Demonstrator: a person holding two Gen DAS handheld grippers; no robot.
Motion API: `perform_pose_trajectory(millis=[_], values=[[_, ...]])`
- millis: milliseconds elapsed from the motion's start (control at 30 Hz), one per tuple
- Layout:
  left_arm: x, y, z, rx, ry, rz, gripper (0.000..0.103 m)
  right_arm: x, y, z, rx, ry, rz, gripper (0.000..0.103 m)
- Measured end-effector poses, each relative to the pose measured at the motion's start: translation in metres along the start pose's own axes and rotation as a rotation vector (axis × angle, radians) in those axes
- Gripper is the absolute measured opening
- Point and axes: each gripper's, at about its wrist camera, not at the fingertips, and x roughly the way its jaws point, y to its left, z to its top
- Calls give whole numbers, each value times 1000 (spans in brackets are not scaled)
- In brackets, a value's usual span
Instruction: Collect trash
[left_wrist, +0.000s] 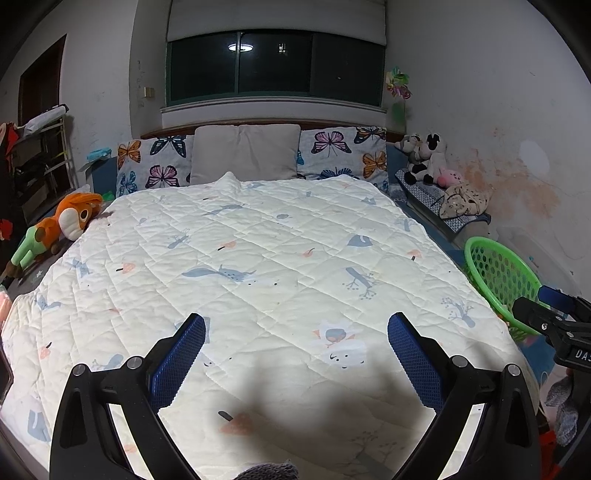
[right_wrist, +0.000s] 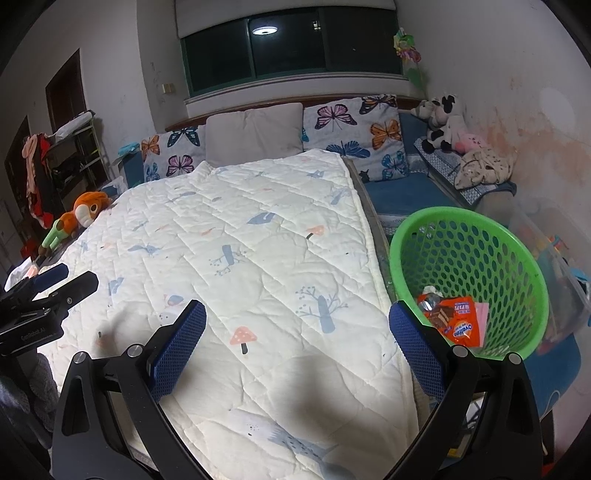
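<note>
A green perforated basket (right_wrist: 517, 251) stands on the blue mat at the bed's right side; it shows at the right edge of the left wrist view as the green basket (left_wrist: 495, 269). Inside lie an orange snack wrapper (right_wrist: 458, 325), a crumpled silver scrap (right_wrist: 430, 295) and a pink slip (right_wrist: 483, 314). My right gripper (right_wrist: 297, 328) hovers open over the quilt's right part, its right finger just left of the basket. My left gripper (left_wrist: 297, 336) hangs open over the foot of the quilt (left_wrist: 258, 258), nothing between its fingers. No loose trash shows on the quilt.
Butterfly pillows (left_wrist: 340, 155) and a grey cushion (left_wrist: 245, 155) line the headboard. An orange plush toy (left_wrist: 62, 221) lies at the bed's left edge, plush animals (left_wrist: 424, 158) on a bench at the right. A shelf rack (left_wrist: 40, 158) stands by the left wall.
</note>
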Motion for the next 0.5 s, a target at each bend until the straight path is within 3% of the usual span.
perform_pose_trajectory(millis=[500], values=[[0,0,-1,-1,0,1,96,4,-2,-4,0,6,5,98]])
